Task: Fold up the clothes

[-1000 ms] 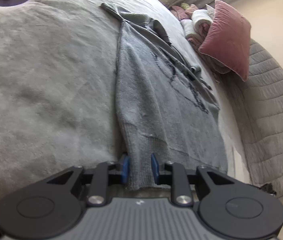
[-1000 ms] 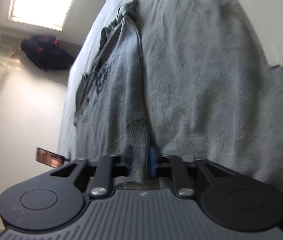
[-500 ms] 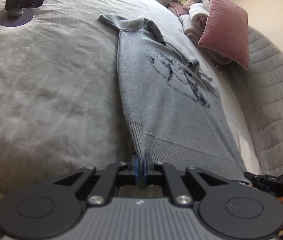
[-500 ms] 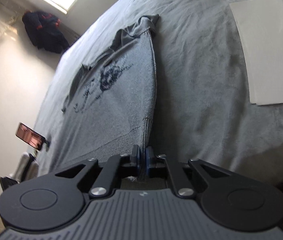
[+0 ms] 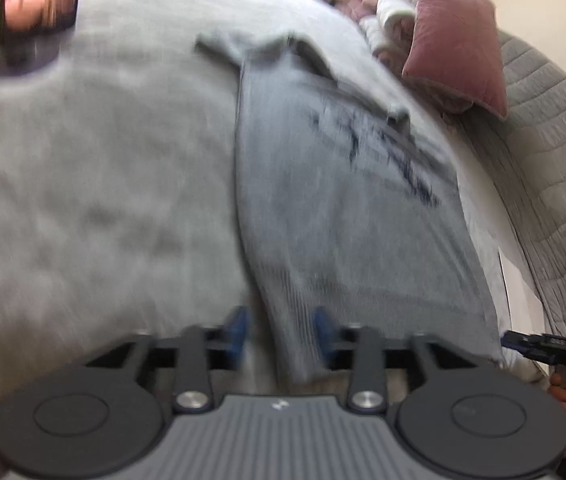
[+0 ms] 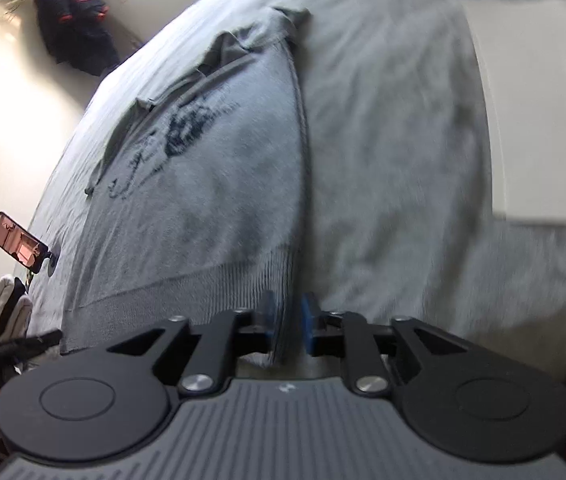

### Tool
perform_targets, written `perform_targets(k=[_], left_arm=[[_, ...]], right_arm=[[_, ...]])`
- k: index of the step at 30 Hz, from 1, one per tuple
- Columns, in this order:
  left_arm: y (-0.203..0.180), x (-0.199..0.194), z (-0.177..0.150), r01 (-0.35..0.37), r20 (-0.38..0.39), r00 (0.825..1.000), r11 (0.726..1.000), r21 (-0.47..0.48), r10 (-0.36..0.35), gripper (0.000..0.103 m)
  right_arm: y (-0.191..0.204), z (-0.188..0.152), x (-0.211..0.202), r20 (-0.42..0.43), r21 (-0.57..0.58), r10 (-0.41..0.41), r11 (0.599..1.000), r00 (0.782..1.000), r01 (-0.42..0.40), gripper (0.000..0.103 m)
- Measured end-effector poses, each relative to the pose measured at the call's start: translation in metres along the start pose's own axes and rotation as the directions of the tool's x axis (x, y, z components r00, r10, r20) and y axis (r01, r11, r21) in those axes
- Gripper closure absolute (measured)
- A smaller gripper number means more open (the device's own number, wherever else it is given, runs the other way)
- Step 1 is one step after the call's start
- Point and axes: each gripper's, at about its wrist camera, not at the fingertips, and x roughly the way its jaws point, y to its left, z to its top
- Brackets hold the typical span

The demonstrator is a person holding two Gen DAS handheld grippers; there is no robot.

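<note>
A grey knit sweater (image 5: 343, 208) with a dark drawing on its front lies spread flat on the grey bed (image 5: 83, 180). Its ribbed hem is nearest me. My left gripper (image 5: 279, 330) is open, with the hem's left corner lying loose between the wide blue pads. In the right wrist view the sweater (image 6: 211, 184) runs away from me, and my right gripper (image 6: 287, 326) stands open with a narrow gap around the hem's right corner. The sleeves are bunched near the collar. Both views are blurred by motion.
A phone on a stand (image 5: 35, 4) sits on the bed at the far left. A pink pillow (image 5: 459, 36) and folded laundry lean on a quilted grey headboard (image 5: 555, 168). A white sheet (image 6: 539, 120) lies on the bed at right. A dark jacket (image 6: 75, 28) hangs by the window.
Half a second ago both grippers were shut on the hem corners; both have now opened and the hem lies loose. The sweater has been pulled flatter and nearer the bed's edge.
</note>
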Motion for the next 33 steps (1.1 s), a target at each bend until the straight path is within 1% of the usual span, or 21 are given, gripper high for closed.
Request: perform_targets(k=[1, 3, 6, 7, 10, 12, 18, 21, 24, 27, 30, 33], left_arm=[[-0.004, 0.001, 0.007, -0.003, 0.016, 1.0, 1.0, 0.018, 0.003, 0.056], [-0.012, 0.002, 0.02, -0.011, 0.048, 0.999, 0.998, 0.054, 0.009, 0.05], [-0.024, 0.004, 0.039, -0.025, 0.096, 0.995, 0.994, 0.107, 0.014, 0.05], [-0.028, 0.01, 0.046, -0.03, 0.102, 0.995, 0.992, 0.122, 0.018, 0.05], [-0.041, 0.036, 0.068, -0.046, 0.102, 0.994, 0.986, 0.161, 0.03, 0.05], [-0.049, 0.055, 0.083, -0.054, 0.1, 0.994, 0.982, 0.179, 0.036, 0.05], [-0.07, 0.115, 0.132, -0.046, 0.066, 0.997, 0.984, 0.172, 0.035, 0.052], [-0.082, 0.143, 0.154, -0.028, 0.037, 0.999, 0.985, 0.169, 0.022, 0.051], [-0.1, 0.171, 0.174, -0.014, 0.029, 1.0, 0.981, 0.194, 0.009, 0.05], [-0.121, 0.203, 0.194, -0.015, 0.027, 1.0, 0.977, 0.213, 0.009, 0.048], [-0.146, 0.237, 0.213, -0.002, 0.023, 1.0, 0.977, 0.214, -0.003, 0.044], [-0.174, 0.272, 0.229, 0.001, 0.016, 1.0, 0.972, 0.235, -0.005, 0.044]], right_arm=[[0.004, 0.004, -0.003, 0.024, -0.018, -0.008, 1.0, 1.0, 0.008, 0.058], [0.012, 0.014, -0.006, 0.07, -0.057, -0.018, 0.998, 0.997, 0.022, 0.058], [0.024, 0.029, -0.001, 0.127, -0.097, -0.018, 0.995, 0.992, 0.031, 0.058], [0.029, 0.033, 0.003, 0.141, -0.11, -0.016, 0.993, 0.99, 0.032, 0.058], [0.045, 0.047, 0.022, 0.172, -0.159, -0.018, 0.986, 0.985, 0.046, 0.058], [0.057, 0.058, 0.038, 0.178, -0.194, -0.013, 0.98, 0.984, 0.048, 0.058], [0.089, 0.105, 0.088, 0.156, -0.268, 0.027, 0.963, 0.987, 0.016, 0.058], [0.098, 0.134, 0.107, 0.175, -0.284, 0.033, 0.959, 0.984, 0.018, 0.058], [0.094, 0.163, 0.119, 0.209, -0.267, 0.035, 0.964, 0.977, 0.023, 0.058], [0.078, 0.192, 0.127, 0.257, -0.23, 0.018, 0.972, 0.966, 0.043, 0.058], [0.051, 0.222, 0.133, 0.3, -0.148, -0.013, 0.987, 0.954, 0.061, 0.058], [0.018, 0.249, 0.142, 0.334, -0.04, -0.043, 0.997, 0.942, 0.06, 0.058]])
